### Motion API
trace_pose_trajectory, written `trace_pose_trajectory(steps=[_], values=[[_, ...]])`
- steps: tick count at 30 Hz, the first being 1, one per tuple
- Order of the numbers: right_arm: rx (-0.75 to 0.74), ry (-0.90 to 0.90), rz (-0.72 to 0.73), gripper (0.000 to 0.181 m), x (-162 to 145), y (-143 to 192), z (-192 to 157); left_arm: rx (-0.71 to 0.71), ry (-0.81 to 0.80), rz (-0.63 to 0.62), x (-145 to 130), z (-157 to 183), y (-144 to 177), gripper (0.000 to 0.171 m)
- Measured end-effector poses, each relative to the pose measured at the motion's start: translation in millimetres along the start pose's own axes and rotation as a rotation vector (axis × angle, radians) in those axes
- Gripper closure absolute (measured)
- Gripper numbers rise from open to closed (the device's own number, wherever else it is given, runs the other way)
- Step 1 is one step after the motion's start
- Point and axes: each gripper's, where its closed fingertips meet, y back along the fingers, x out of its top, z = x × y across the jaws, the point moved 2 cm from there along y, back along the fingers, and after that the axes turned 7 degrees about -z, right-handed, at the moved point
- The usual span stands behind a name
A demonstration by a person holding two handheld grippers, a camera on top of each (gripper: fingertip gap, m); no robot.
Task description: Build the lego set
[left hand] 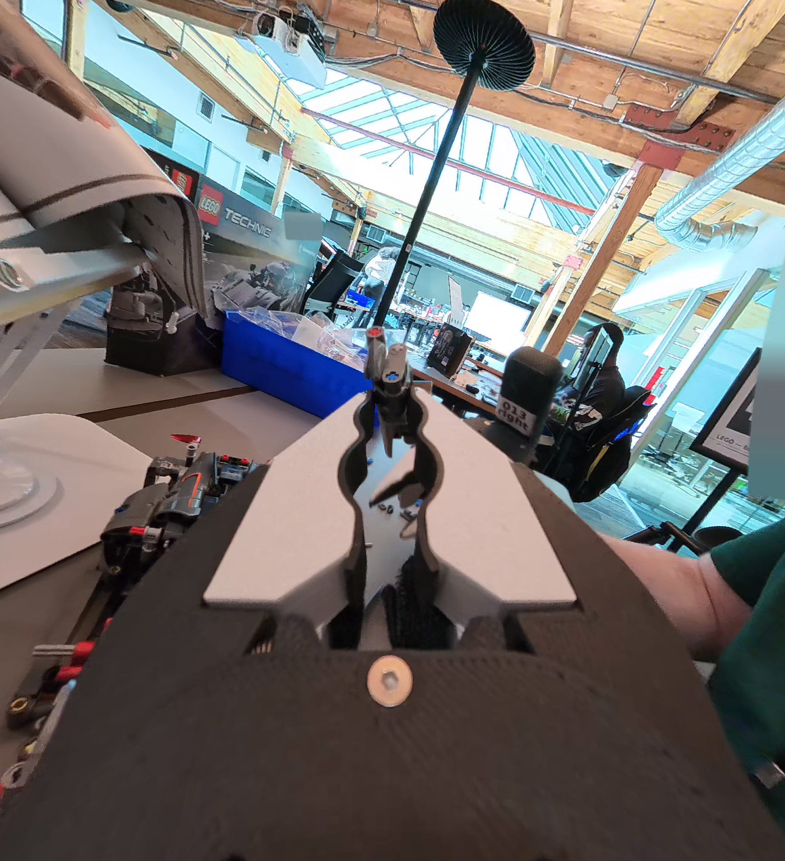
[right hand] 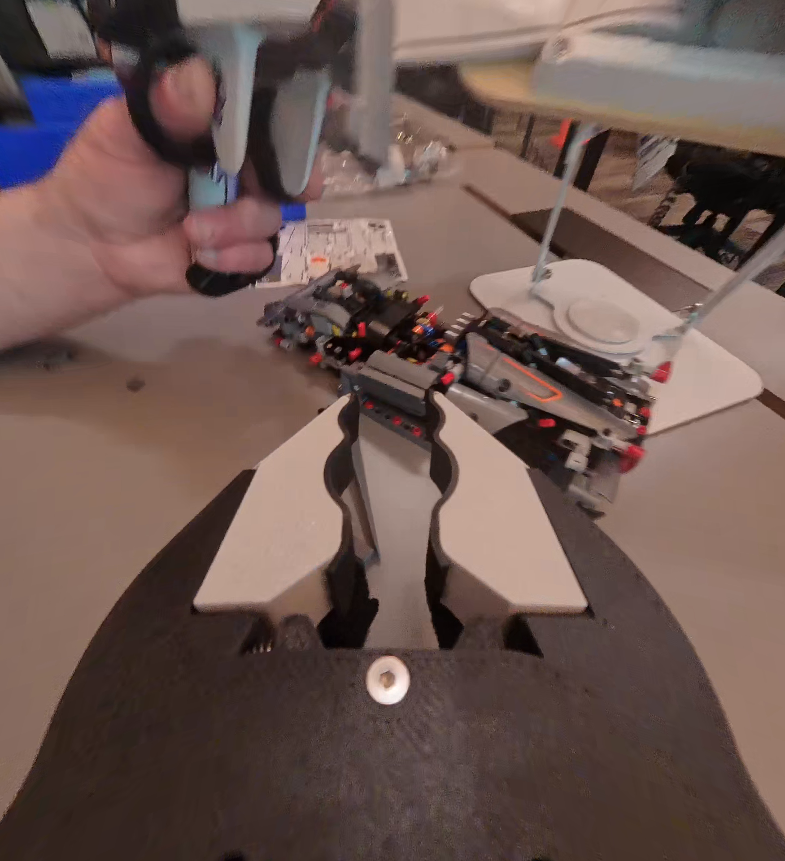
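Note:
My left gripper [left hand: 391,396] is raised off the table and shut on a small grey and black lego sub-assembly [left hand: 389,372] with a blue pin and a red axle end. The long grey and black lego model [left hand: 171,498] with orange stripes lies on the table below it to the left. In the right wrist view the model [right hand: 498,372] lies across the table. My right gripper [right hand: 390,403] is closed around its near dark grey section [right hand: 397,389], and a light grey panel fills the gap between the jaws. A hand [right hand: 115,219] holds the blurred left gripper at the upper left.
A white stand base [right hand: 614,326] touches the model's far side and carries an open booklet [left hand: 55,186] overhead. A blue bin [left hand: 288,368] of bags, a lego box [left hand: 241,242], a printed sheet [right hand: 339,251] and small loose pieces [left hand: 395,508] sit on the table. Left tips to right tips: about 12 cm.

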Motion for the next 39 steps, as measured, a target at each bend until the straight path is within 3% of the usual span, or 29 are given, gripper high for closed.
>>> trace_pose_trajectory(steps=[7,12,16,25,39], values=[[-0.089,0.33,-0.267,0.146,2.6,-45.8,-10.0,0.018,0.037,0.027,2.7,-13.1,10.7,0.16],[-0.089,0.573,-0.359,0.146,-0.3,-67.4,-2.1,0.019,0.047,0.041,4.3,-14.9,15.2,0.161],[-0.018,0.653,-0.402,0.147,-2.9,-76.3,-0.3,0.01,0.054,0.045,5.1,-14.9,15.2,0.161],[0.13,0.617,-0.498,0.155,-14.0,-81.6,2.8,0.0,0.076,0.06,5.7,-19.1,17.6,0.161],[0.156,0.48,-0.414,0.156,-18.3,-73.4,-5.3,-0.012,0.091,0.053,1.9,-21.0,15.2,0.161]])
